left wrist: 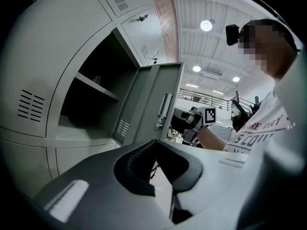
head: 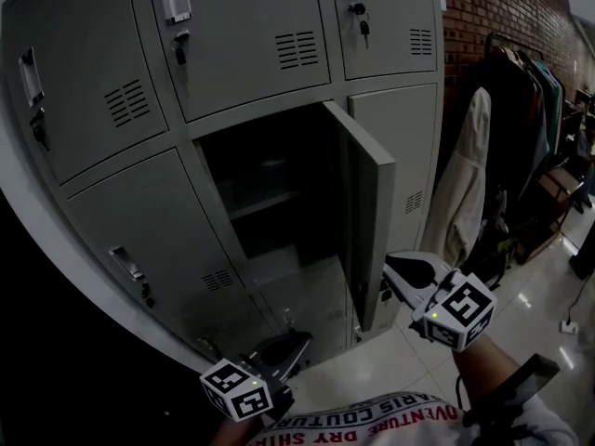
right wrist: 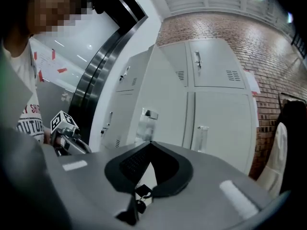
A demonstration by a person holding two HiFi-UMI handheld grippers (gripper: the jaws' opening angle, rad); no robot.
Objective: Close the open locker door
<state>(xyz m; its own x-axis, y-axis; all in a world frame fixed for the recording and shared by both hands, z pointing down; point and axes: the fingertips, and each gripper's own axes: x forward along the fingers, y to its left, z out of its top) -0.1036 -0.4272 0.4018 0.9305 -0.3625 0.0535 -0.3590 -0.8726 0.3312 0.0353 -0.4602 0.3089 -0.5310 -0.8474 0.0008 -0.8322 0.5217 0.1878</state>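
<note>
Closest in: your white printed shirt (head: 372,418) at the bottom of the head view.

Left gripper (head: 294,342) hangs low, in front of the bottom row of lockers and left of the open door. In the left gripper view its (left wrist: 154,142) jaws are pressed together with nothing between them.

Right gripper (head: 389,273) sits further right and a little higher, its tips just beside the lower free edge of the locker door (head: 363,212). No view settles whether they touch. Jaws are closed tip to tip in the right gripper view (right wrist: 150,143), gripping nothing (a small clip-like bit dangles under them, too dim to name).

The locker door stands swung out roughly square to the cabinet, hinged on its right side. Seen from the left gripper, its outer face (left wrist: 153,104) carries an upright handle (left wrist: 164,110). From the right gripper, the door (right wrist: 165,119) fills the ground just past the tips.

Behind it, the open compartment (head: 270,193) is dark, with one shelf (left wrist: 96,85) across it. The grey lockers (head: 232,35) around it are shut, with vents and keys in their locks.

Further right: a pale coat (head: 465,184) hanging, then a clothes rack (head: 530,72) of dark garments on the glossy floor (head: 521,295). The brick wall (head: 493,7) is at the back.
</note>
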